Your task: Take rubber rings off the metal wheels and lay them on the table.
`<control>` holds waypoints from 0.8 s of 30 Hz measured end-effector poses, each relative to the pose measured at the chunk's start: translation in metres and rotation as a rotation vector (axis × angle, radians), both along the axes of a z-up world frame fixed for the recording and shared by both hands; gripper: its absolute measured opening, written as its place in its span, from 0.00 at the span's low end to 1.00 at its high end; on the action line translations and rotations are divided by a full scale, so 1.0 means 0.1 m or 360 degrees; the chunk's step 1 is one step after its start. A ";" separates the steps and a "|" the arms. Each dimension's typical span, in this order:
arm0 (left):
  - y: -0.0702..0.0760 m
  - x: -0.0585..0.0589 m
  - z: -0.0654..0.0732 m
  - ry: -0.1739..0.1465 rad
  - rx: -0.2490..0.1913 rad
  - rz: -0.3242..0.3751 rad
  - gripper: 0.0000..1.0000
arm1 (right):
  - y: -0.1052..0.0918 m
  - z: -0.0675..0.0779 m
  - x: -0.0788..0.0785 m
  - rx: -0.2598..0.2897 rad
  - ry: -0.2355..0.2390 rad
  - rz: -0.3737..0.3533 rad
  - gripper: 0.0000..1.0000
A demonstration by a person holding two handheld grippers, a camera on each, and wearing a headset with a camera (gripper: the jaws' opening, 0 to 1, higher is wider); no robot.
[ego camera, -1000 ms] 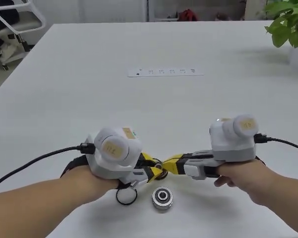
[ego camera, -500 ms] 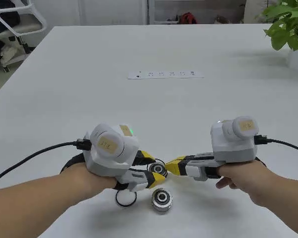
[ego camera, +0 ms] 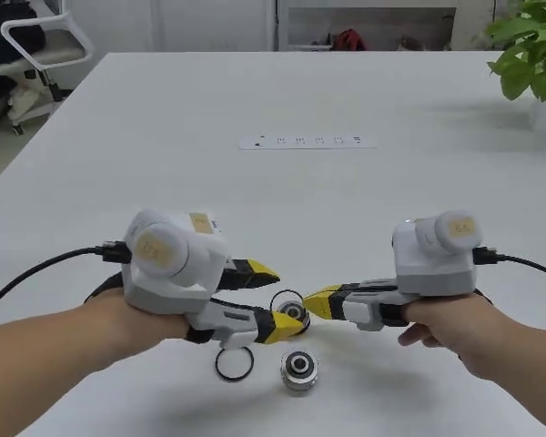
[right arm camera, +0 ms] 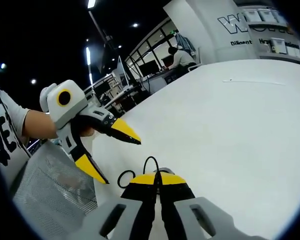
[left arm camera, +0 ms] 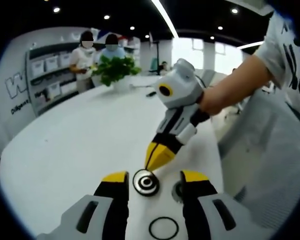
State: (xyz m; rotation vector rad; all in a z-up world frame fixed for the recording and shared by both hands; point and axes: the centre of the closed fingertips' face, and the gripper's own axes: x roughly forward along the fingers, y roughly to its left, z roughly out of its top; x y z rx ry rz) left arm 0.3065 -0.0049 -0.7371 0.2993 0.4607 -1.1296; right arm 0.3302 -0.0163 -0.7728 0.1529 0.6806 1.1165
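Pinching: right gripper, jaws pressed together on a ring. In the right gripper view a thin black loop rises from the tips, and the pinched stretch is hidden between them.
Left gripper: jaws spread wide, holding nothing. The wheel sits in the gap, and the left gripper view shows it clear of both jaws.
Wheel: near edge of the table, at 9 o'clock of the right gripper's tips. Whether it rests on the table or hangs by the ring cannot be told, nor how much of the ring is off it. In the right gripper view it is mostly hidden behind the jaws.
Loose ring: flat on the table, at 7 o'clock of the wheel.
Second wheel: at 6 o'clock of the first, just beside the loose ring. In the left gripper view a jaw half hides it.
Background: power strip at 12 o'clock. Plant at 2 o'clock, cut off by the frame edge.
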 end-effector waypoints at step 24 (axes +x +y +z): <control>0.52 -0.26 0.21 -0.0059 -0.0053 0.0002 0.60 | 0.20 0.21 -0.09 0.0049 0.0047 0.0074 0.00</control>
